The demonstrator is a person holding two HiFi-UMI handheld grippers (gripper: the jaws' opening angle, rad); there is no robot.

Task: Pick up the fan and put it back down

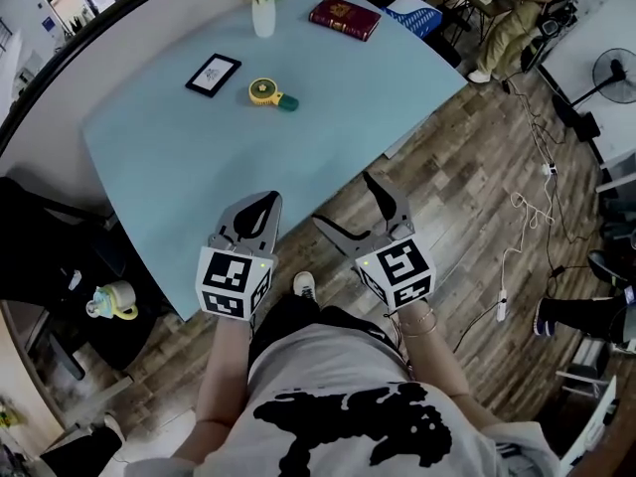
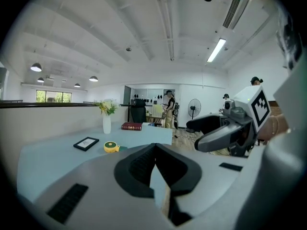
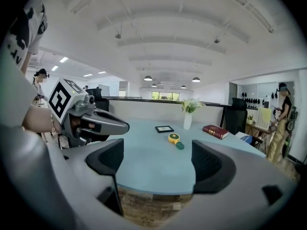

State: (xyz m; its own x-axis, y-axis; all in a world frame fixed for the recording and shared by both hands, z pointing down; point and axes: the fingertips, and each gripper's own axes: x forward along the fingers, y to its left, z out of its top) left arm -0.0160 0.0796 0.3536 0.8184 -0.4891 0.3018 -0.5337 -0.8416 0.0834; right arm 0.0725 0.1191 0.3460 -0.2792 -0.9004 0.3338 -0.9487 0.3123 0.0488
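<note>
Closest to the camera is the person's white shirt (image 1: 338,405) w/ black blotches, and just past it each hand holds a claw out in front. The left claw (image 1: 266,203) is over the near edge of the counter (image 1: 179,177). It is pressed together, tips touching, w/ nothing in it; its own view shows the dark pads (image 2: 143,165) meeting in the middle. The right claw (image 1: 346,203) is spread wide w/ nothing btw its pads, and it hangs over the wood floor (image 1: 467,157) just beside the counter's edge. The fan (image 1: 268,92) is small and yellow w/ a green handle. It lies flat on the light blue counter, on the far side, well apart from both claws. A black picture frame (image 1: 213,75) is just to its left, a white vase (image 1: 263,15) w/ flowers is behind it, and a red book (image 1: 344,17) is to the right of the vase. Down at the left, off the counter, sits what may be a cup (image 1: 111,300) w/ a yellow handle; it's too small to be sure.
</note>
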